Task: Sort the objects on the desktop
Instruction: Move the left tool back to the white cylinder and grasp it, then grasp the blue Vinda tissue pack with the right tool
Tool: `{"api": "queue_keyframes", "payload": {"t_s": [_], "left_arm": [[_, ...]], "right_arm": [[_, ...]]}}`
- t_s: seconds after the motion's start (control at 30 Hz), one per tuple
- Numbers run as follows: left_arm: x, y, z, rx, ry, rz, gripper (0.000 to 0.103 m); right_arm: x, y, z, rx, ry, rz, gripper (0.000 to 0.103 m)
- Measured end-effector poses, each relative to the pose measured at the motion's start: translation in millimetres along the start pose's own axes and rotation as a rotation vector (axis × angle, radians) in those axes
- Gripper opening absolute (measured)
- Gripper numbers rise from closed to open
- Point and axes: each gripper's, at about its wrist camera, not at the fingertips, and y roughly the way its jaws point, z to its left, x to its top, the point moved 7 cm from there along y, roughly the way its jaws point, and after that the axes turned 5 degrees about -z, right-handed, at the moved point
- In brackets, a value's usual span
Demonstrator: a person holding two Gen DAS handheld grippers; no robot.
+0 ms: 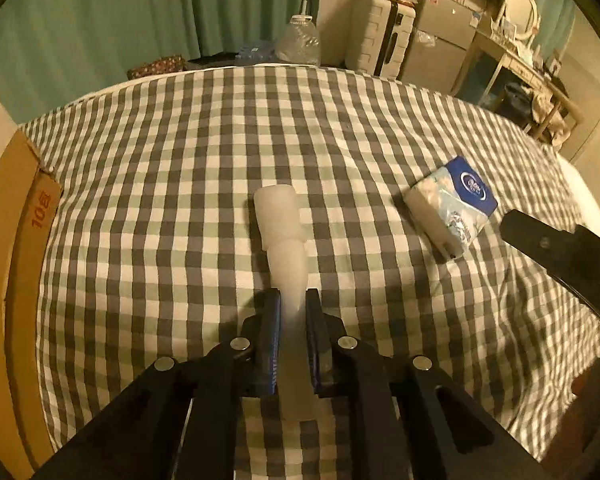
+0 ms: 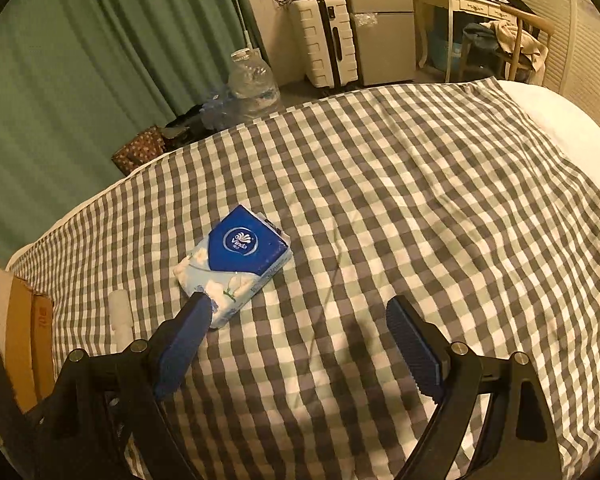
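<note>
My left claw (image 1: 292, 300) is clenched on the narrow end of a translucent white tube (image 1: 282, 232), its long axis pointing away over the checked bed (image 1: 160, 160). So shallow a pinch may let it droop or slip. My right claw (image 2: 300, 320) hangs released beside the tissue pack (image 2: 236, 260).

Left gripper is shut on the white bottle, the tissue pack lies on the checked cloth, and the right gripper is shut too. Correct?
Not quite. The right gripper is open, its fingers wide apart and empty, as the right wrist view shows. The left gripper is shut on the white bottle, and the tissue pack lies on the checked cloth.
</note>
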Motion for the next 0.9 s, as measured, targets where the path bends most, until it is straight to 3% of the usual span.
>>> {"api": "queue_keyframes", "payload": {"t_s": [0.27, 0.5, 0.63, 0.9], "left_arm": [[13, -17, 5, 0.061, 0.064, -0.031, 0.011], [29, -22, 18, 0.114, 0.074, -0.048, 0.011], [27, -29, 26, 0.123, 0.079, -0.052, 0.011], [32, -66, 39, 0.116, 0.075, -0.087, 0.011]], "right_arm": [[14, 8, 29, 0.049, 0.036, -0.06, 0.089], [11, 43, 51, 0.073, 0.022, -0.023, 0.089], [6, 51, 58, 0.014, -0.092, -0.027, 0.08], [1, 21, 51, 0.073, -0.055, -0.024, 0.067]]}}
